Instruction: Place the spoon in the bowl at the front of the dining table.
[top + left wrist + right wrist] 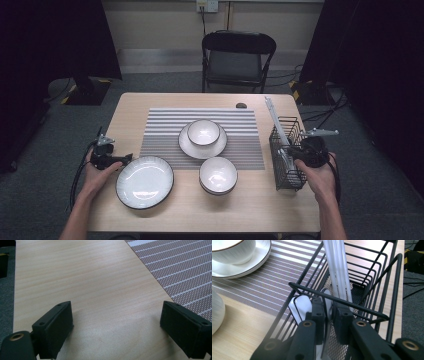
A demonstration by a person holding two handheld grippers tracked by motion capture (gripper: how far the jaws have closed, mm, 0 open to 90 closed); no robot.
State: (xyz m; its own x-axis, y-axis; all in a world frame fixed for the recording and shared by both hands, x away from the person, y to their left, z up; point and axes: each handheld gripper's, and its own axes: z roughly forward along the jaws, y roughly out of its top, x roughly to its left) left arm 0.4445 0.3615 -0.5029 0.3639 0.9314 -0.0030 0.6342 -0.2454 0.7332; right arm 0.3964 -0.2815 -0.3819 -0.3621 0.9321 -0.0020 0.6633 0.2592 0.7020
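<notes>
Right gripper (329, 315) pinching white spoon (302, 305) inside wire basket (372, 270) | left gripper (116, 325) wide over bare table (87, 277)

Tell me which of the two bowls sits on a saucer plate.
The farther bowl, on the striped mat: it rests on a small plate. The nearer bowl stands directly on the wooden table.

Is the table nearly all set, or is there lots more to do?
Done: a bowl sits on a plate on the striped mat, with another bowl and a big plate in front.

In hand: the right claw is shut on a white spoon inside the wire basket.

Left: the spoon and white chopsticks are not yet out. The left claw is open.
</notes>
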